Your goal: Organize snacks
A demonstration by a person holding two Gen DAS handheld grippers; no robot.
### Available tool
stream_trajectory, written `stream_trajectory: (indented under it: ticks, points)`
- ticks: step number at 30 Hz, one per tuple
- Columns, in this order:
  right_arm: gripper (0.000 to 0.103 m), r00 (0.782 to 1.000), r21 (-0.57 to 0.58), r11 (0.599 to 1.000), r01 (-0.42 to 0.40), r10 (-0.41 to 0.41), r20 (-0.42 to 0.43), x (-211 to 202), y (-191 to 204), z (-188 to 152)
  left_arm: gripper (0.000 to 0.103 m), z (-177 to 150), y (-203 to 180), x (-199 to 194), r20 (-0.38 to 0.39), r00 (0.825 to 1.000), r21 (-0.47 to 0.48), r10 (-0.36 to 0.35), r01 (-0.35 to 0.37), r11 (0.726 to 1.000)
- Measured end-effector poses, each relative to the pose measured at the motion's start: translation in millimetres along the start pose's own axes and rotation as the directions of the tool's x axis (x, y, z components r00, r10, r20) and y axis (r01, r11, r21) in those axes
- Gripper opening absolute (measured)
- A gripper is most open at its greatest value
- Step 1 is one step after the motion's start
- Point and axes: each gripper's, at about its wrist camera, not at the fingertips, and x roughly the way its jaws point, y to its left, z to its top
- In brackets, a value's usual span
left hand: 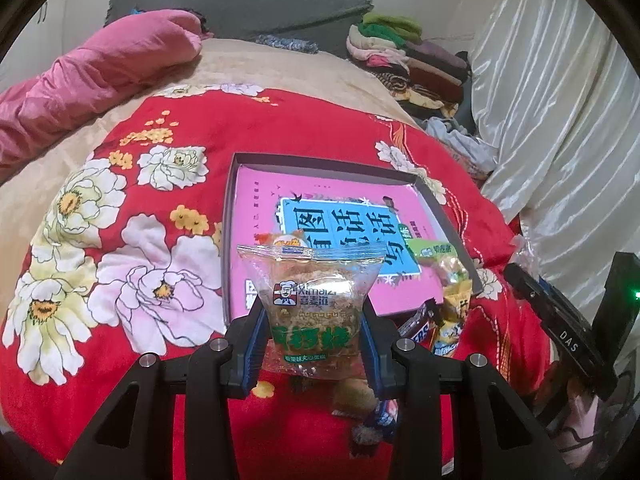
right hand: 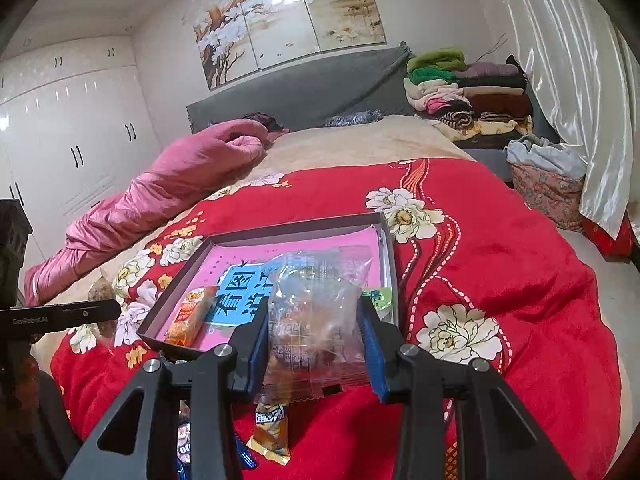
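Note:
My left gripper (left hand: 314,340) is shut on a clear snack bag with green lettering (left hand: 312,300), held up in front of a shallow dark box (left hand: 230,216) lined with a pink and blue printed sheet. My right gripper (right hand: 314,340) is shut on a clear wrapped snack pack (right hand: 316,320), held over the near edge of the same box (right hand: 180,276). An orange packet (right hand: 190,314) lies in the box's near left corner and a green packet (right hand: 378,298) at its near right side. Loose snacks (left hand: 444,320) lie on the red quilt by the box, and a yellow packet (right hand: 270,432) lies below my right gripper.
The box sits on a red floral quilt (left hand: 160,128) on a bed. A pink duvet (right hand: 160,188) lies at the left, folded clothes (right hand: 468,92) are stacked at the headboard, and a white curtain (left hand: 560,100) hangs on the right. The other gripper's body (left hand: 568,320) shows at right.

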Motion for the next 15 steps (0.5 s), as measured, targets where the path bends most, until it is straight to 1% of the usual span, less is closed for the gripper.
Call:
stream_trajectory:
  ticks: [7,15]
  points:
    - [0.041,1.0,0.008,1.0,0.002,-0.002,0.023,-0.4,-2.1,4.7,0.042,9.2,-8.9,3.5,0.015,1.0,0.003,-0.006,0.006,1.0]
    - [0.041,0.999,0.015,1.0,0.007,-0.008,0.039,1.0,-5.9,8.3,0.042,15.5,-18.6,13.3,0.006,1.0,0.011,-0.011,0.011,1.0]
